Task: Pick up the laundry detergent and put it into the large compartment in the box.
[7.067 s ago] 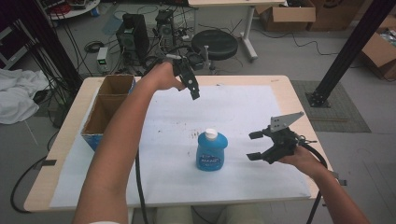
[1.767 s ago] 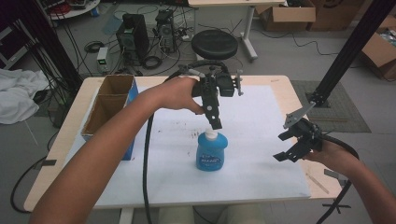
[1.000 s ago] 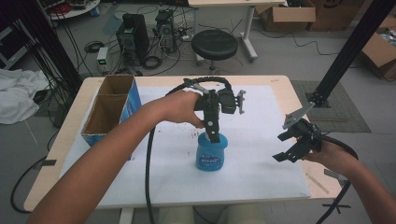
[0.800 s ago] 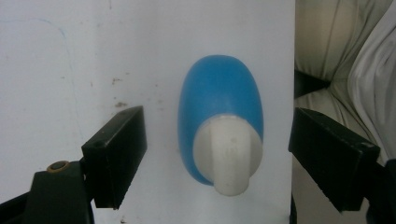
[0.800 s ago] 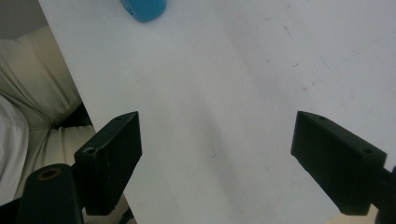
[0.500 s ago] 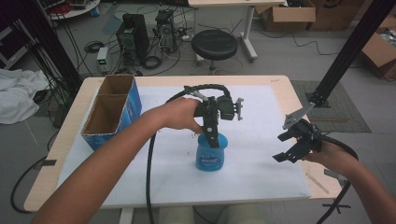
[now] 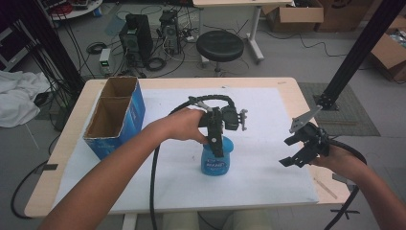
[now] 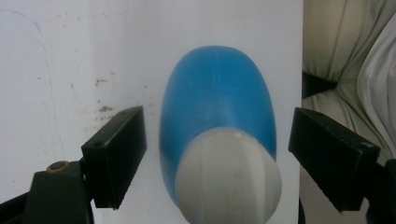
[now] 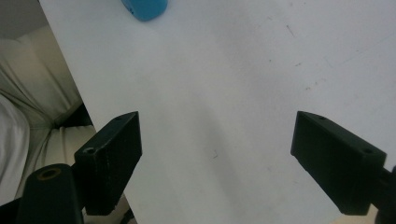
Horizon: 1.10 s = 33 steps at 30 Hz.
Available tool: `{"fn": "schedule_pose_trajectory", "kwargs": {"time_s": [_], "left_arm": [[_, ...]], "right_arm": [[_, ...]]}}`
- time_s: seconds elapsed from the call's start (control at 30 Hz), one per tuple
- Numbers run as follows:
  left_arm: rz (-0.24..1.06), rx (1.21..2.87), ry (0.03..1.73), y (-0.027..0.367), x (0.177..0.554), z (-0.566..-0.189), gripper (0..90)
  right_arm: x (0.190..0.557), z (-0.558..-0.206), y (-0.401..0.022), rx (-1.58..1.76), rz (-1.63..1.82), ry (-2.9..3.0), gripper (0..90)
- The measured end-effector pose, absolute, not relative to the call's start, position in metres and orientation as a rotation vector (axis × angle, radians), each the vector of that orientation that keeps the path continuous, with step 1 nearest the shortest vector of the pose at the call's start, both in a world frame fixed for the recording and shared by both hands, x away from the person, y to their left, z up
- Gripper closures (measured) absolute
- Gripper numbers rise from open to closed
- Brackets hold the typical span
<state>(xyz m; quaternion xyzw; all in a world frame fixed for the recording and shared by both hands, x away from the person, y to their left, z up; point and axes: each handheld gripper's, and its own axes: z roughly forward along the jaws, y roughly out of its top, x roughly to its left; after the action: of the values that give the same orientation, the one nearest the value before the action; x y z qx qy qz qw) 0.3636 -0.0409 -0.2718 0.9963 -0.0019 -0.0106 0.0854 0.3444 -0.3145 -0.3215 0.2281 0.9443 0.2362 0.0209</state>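
The blue bottle [image 7: 215, 160] stands upright on the white sheet [image 7: 268, 177] that covers the table [image 7: 287, 84], near the middle of the front edge. Its long axis runs straight up, white cap [image 8: 229, 179] on top.

The left gripper [image 7: 216, 143] hangs directly above it, pointing down along that axis. In the left gripper view its jaws are spread wide, one on each side of the cap, with clear gaps between them and the bottle on both sides; neither touches it. So the bottle lies straight ahead of the left gripper, centred between the jaws, perhaps a little closer to the jaw at the left of that view.

The right gripper [image 7: 299, 148] is held well apart, near the right edge of the table, jaws also spread and gripping nothing. In the right gripper view the bottle [image 9: 144, 9] is only a blue patch at the top edge, far from its jaws.

The left hand is plainly the nearer one, and the next move looks like its own: closing on the neck or shoulders. Since the bottle is broader one way than the other, the jaws need to take it across the narrow way; whether they are low enough for the body rather than the cap is hard to tell.

The open cardboard box [image 7: 115, 115] sits by the left edge.
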Motion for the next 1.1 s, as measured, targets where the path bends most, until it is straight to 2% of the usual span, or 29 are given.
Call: {"fn": "schedule_pose_trajectory", "kwargs": {"time_s": [0.57,1.1], "left_arm": [[-0.019,2.984,-0.018,-0.04,0.363,-0.288,21.6],[-0.009,2.975,-0.022,-0.039,0.364,-0.288,28.7]], "right_arm": [[0.343,-0.321,-0.314,0.707,0.732,2.932,16.2],[0.343,-0.322,-0.313,0.705,0.734,2.937,16.5]]}}
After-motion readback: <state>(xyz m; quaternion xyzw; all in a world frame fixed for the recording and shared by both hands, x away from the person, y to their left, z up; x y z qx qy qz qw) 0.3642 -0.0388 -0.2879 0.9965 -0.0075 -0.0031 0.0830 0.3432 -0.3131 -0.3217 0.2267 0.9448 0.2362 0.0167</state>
